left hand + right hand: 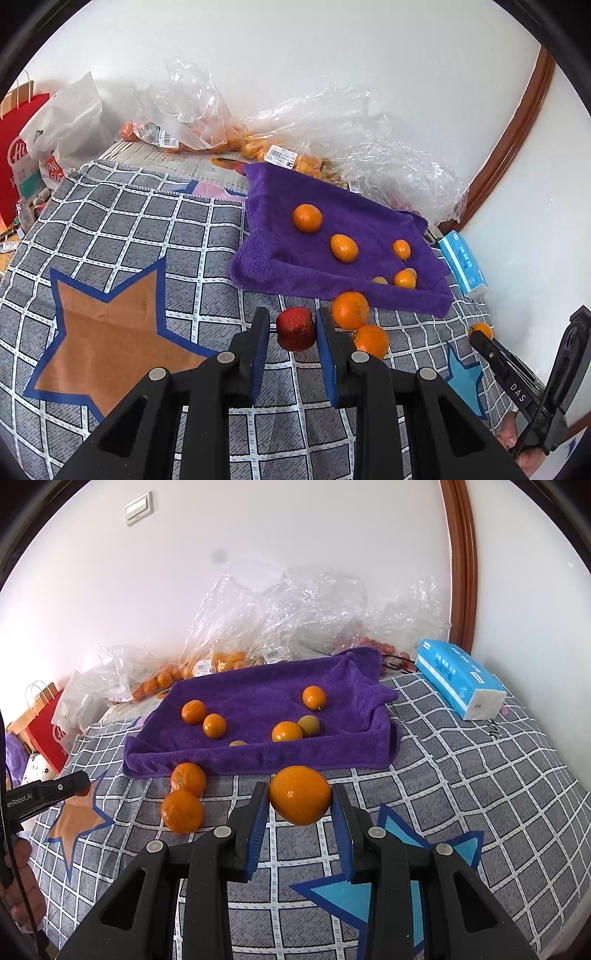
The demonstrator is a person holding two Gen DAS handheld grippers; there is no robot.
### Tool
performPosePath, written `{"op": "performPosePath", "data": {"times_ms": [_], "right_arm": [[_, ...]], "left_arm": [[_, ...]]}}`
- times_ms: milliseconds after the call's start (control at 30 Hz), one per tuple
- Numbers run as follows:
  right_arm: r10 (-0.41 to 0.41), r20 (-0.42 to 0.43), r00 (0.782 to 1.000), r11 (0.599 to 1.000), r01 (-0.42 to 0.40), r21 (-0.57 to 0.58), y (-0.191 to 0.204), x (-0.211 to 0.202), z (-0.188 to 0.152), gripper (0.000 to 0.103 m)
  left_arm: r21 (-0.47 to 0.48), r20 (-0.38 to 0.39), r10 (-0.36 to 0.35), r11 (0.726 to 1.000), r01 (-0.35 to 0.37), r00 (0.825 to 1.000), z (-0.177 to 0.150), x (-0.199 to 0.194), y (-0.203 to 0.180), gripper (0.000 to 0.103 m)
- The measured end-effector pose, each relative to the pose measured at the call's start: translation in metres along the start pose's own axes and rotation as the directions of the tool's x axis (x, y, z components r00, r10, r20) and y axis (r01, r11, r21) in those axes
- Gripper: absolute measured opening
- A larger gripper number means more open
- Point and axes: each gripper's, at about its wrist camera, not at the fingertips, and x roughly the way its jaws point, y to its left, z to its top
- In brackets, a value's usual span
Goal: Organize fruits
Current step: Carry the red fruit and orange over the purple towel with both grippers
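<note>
Above the checked cloth (pixel 147 229) we hold a small, speckled red fruit (pixel 295 328) in our left gripper (pixel 290 328); our right gripper (pixel 300 797) clamps a glossy orange (pixel 300 794); both hover before the purple-towelled tray (pixel 258 701).

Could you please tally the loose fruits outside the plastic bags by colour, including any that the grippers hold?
Orange fruits: 7 (four on the purple towel, two on the blanket, one in the right gripper)
Yellow-green fruits: 2, both on the towel
Red fruit: 1, in the left gripper
Total: 10
</note>
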Motion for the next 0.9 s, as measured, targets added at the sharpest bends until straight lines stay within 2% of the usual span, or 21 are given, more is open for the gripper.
{"op": "performPosePath", "data": {"times_ms": [400, 900], "right_arm": [[-0.001, -0.004, 1.000, 1.000, 0.001, -0.015, 0.008, 0.004, 0.011, 0.034], [-0.016, -0.012, 1.000, 1.000, 0.016, -0.016, 0.011, 0.028, 0.032, 0.034]], "left_arm": [[0.008, 0.005, -0.022, 1.000, 0.022, 1.000, 0.013, 0.002, -0.004, 0.024], [0.018, -0.004, -0.037, 0.999, 0.037, 0.999, 0.043, 0.025, -0.008, 0.024]]}}
